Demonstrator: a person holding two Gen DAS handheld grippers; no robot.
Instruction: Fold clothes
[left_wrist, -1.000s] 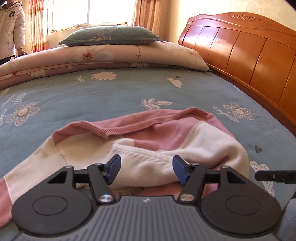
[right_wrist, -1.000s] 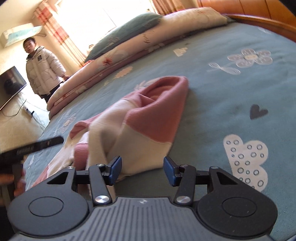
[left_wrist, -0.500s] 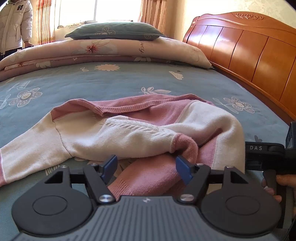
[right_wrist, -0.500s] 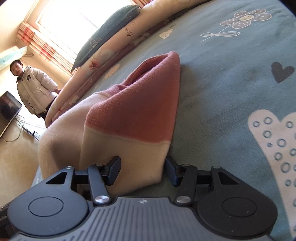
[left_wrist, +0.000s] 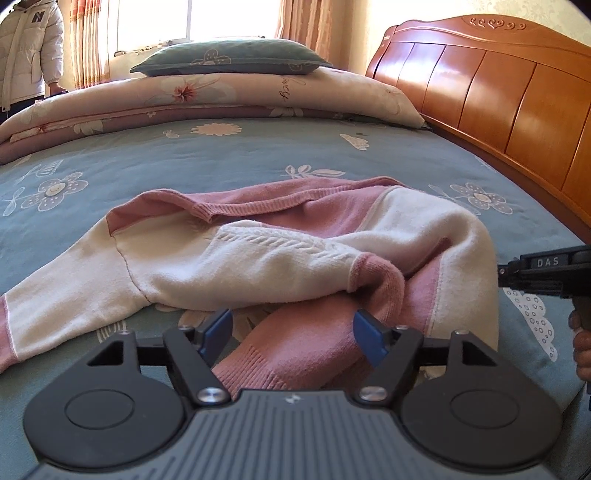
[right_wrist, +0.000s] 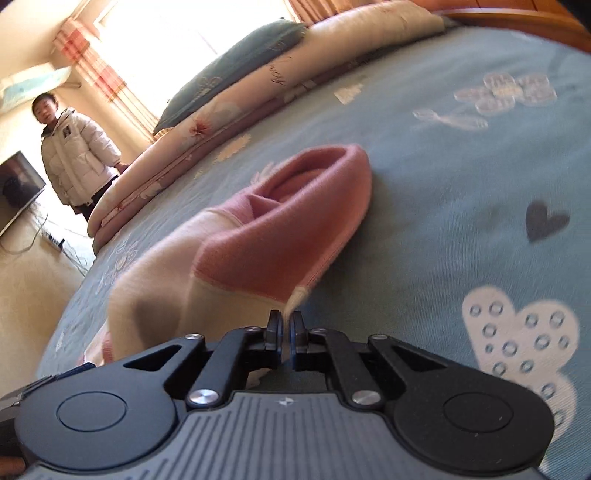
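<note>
The pink-and-cream sweater (left_wrist: 280, 258) lies crumpled on the blue floral bedspread (left_wrist: 229, 155), one cream sleeve trailing off to the left, the pink ribbed hem bunched at the near edge. The left gripper (left_wrist: 290, 332) hovers low over that hem with its blue-padded fingers (left_wrist: 365, 336) spread wide — the pink knit sits between them, but nothing is clamped. Over on the right, the right gripper (right_wrist: 284, 330) has its fingers pinched nearly together on a thin cream corner of the sweater (right_wrist: 266, 240), the fabric drawn up to a point right at the tips. The picture there is blurred. From the left wrist view, the right tool's black body pokes in from the edge, a hand (left_wrist: 581, 347) wrapped around its handle. Beyond the sweater, a rolled floral quilt (left_wrist: 221, 96) runs across the bed with a grey-green pillow (left_wrist: 232, 59) on top, wooden headboard (left_wrist: 498, 99) alongside. A person in a white puffer jacket (right_wrist: 72, 147) stands near the curtains.
</note>
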